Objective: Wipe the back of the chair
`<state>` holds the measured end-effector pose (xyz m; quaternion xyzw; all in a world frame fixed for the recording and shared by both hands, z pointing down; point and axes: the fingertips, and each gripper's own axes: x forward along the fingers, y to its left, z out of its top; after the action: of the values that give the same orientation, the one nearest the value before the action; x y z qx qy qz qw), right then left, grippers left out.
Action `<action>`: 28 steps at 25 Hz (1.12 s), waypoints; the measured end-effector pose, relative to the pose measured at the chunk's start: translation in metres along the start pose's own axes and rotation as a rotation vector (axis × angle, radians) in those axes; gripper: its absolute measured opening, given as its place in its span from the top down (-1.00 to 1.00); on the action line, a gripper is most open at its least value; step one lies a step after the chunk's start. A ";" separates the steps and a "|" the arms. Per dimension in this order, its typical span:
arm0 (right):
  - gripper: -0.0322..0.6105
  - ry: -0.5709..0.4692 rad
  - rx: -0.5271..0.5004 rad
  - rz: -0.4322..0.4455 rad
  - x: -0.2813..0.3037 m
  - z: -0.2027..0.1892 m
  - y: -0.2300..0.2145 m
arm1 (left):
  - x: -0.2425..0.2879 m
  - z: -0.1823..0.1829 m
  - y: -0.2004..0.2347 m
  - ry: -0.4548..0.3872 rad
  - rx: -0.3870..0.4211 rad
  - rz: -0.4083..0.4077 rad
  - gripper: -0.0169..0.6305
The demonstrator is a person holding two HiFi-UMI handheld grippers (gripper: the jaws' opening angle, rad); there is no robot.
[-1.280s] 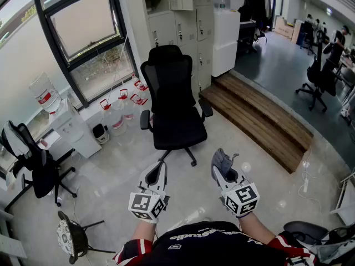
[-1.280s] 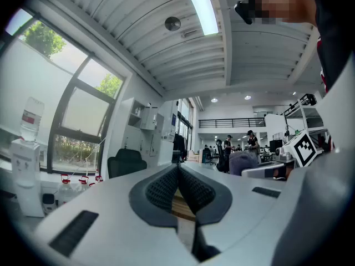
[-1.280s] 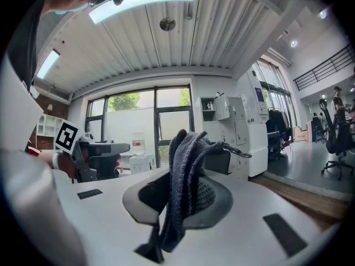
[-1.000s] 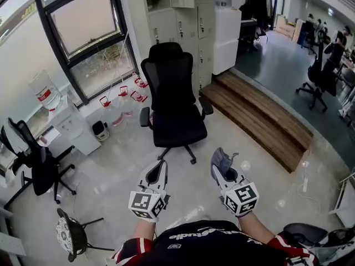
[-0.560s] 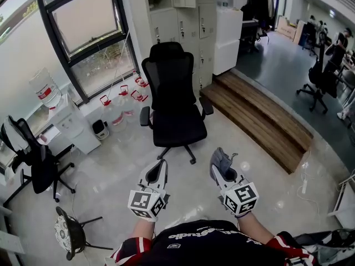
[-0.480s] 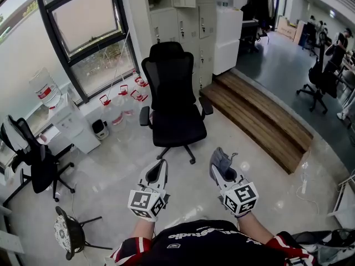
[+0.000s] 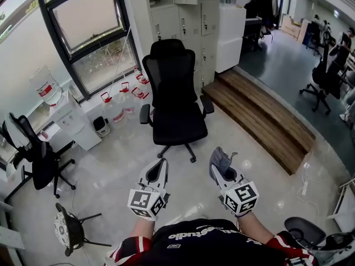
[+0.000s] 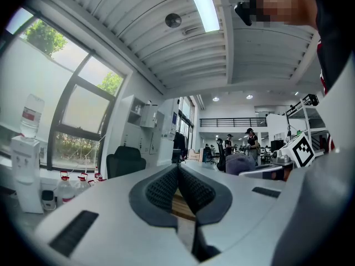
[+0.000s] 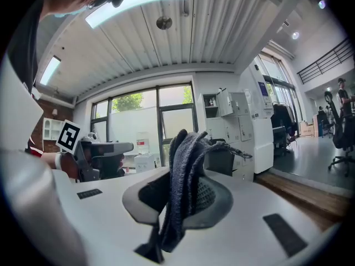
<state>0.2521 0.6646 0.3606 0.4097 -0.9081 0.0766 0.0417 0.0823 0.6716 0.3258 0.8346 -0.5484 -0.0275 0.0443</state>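
1. so, the right gripper (image 7: pixel 222 169) is clenched on a grey cloth (image 7: pixel 220 157), with a fold standing past the jaws as the wiping face.
2. left gripper (image 7: pixel 157 173) is pinched together on nothing, likely spare for steadying.
3. chair (image 7: pixel 176 115) stands well ahead, seat toward the person, back (image 7: pixel 171 71) untouched; an approach comes first.

Head view overhead; gripper views low; chair (image 7: pixel 176 101) shared.

Chair (image 7: pixel 175 93) rear face hidden, far people (image 7: pixel 331 60) too small
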 end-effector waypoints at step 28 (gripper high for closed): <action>0.68 0.062 0.028 0.034 0.057 -0.026 -0.081 | 0.098 -0.033 0.016 0.046 -0.024 0.022 0.87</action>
<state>0.2762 0.5743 0.4027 0.3922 -0.9120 0.1028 0.0624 0.1097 0.5764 0.3607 0.8282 -0.5562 -0.0144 0.0671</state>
